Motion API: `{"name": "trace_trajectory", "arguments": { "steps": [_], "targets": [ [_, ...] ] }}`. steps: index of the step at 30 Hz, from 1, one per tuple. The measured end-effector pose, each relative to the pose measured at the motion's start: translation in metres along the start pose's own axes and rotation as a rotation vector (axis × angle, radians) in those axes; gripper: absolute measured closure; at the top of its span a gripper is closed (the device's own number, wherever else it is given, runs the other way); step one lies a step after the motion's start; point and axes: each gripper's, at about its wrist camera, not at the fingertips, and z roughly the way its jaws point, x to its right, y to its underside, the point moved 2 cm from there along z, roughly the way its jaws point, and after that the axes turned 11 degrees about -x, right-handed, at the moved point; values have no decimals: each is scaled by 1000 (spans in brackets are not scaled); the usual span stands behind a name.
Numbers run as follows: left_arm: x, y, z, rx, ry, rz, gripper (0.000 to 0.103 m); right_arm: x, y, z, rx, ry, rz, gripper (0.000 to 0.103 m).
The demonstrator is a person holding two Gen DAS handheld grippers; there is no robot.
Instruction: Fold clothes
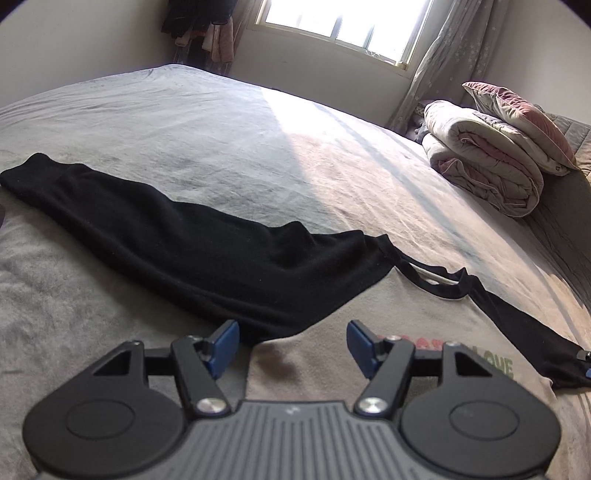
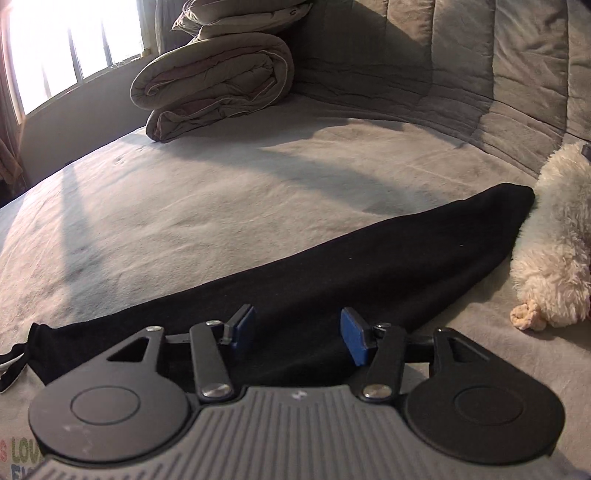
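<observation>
A black garment (image 1: 192, 251) lies spread flat across the grey bed sheet (image 1: 184, 122), with a neck opening (image 1: 436, 280) and a long sleeve running right. My left gripper (image 1: 291, 339) is open and empty, just short of the garment's near edge. In the right wrist view the other sleeve (image 2: 369, 258) stretches to the right toward a white plush toy. My right gripper (image 2: 298, 330) is open, its blue pads (image 2: 352, 334) low over the sleeve, holding nothing. The right gripper's tip shows at the sleeve end in the left wrist view (image 1: 585, 363).
A folded quilt (image 1: 491, 162) with a pink pillow (image 1: 524, 114) sits at the head of the bed, also in the right wrist view (image 2: 218, 85). A white plush toy (image 2: 554, 240) lies by the sleeve end. A window (image 1: 343, 26) and curtain (image 1: 443, 66) stand behind.
</observation>
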Motion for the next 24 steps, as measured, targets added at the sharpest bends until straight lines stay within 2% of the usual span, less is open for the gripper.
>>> {"name": "trace_trajectory", "arguments": {
  "steps": [7,14,19,20,21,23,24],
  "targets": [
    [-14,-5,7,-20,-41,-37,37,77,2,8,27,36,247,46],
    [-19,-13,10,2,5,-96,37,97,-11,21,64,13,328,46],
    [-22,-16,12,7,44,-137,38,103,-22,31,99,29,378,47],
    [-23,-17,13,5,49,-145,38,102,-23,32,106,42,376,52],
    [-24,-18,14,3,54,-153,38,101,-23,32,114,49,368,70],
    [-27,-20,15,5,58,-167,38,99,-23,31,128,50,346,89],
    [-28,-21,15,6,60,-174,38,98,-23,31,136,51,334,92]
  ]
}}
